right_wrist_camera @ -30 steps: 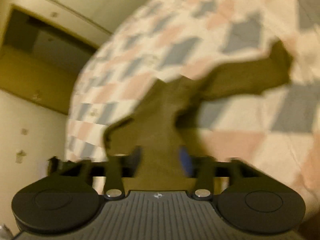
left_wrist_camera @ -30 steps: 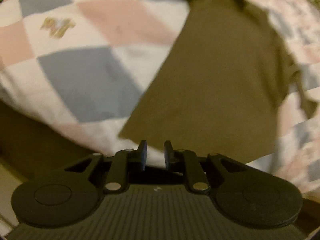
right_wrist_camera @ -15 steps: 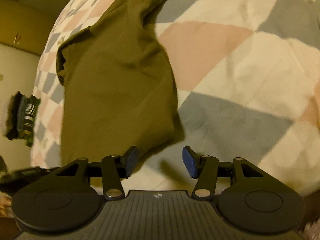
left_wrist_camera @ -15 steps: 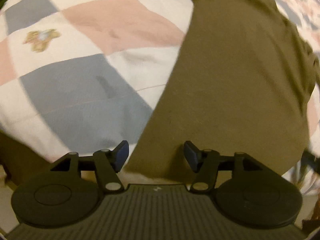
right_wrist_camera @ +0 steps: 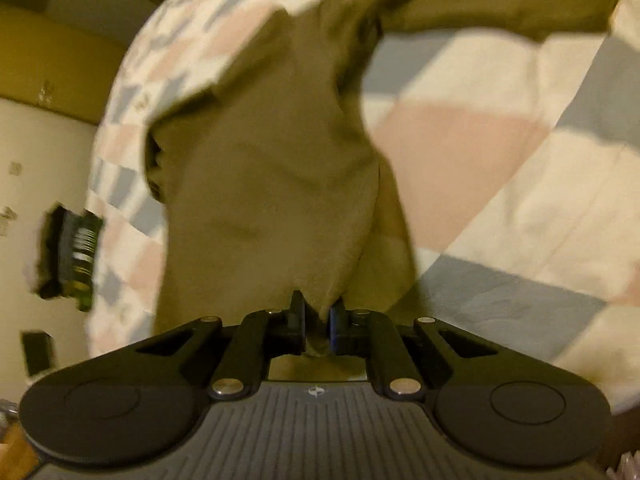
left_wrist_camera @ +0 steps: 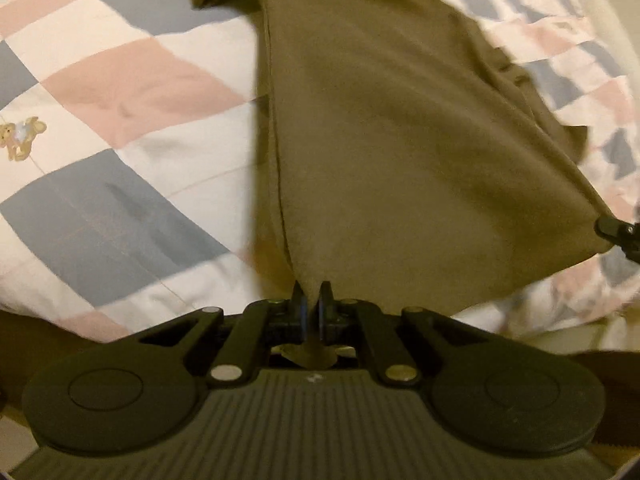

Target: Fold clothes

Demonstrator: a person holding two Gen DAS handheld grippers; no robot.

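An olive-green shirt [left_wrist_camera: 400, 152] lies spread on a checked quilt [left_wrist_camera: 120, 92]. My left gripper [left_wrist_camera: 312, 294] is shut on the shirt's near hem corner, and cloth bunches behind its fingers. In the right wrist view the same shirt [right_wrist_camera: 272, 168] rises from the quilt [right_wrist_camera: 500, 152] toward the camera, one sleeve stretched to the upper right. My right gripper [right_wrist_camera: 318, 308] is shut on the other hem corner. The right gripper's tip [left_wrist_camera: 618, 234] shows at the right edge of the left wrist view, on the shirt's far corner.
The quilt has pink, grey and white squares and a small bear print [left_wrist_camera: 20, 142]. A dark box with a barcode [right_wrist_camera: 76, 252] lies at the bed's left edge. Beyond the bed stand a cream wall [right_wrist_camera: 40, 152] and a dark doorway.
Half a second ago both grippers stood open over the hem. Both have since shut on the shirt's hem corners, and the cloth is lifted and pulled taut toward the cameras.
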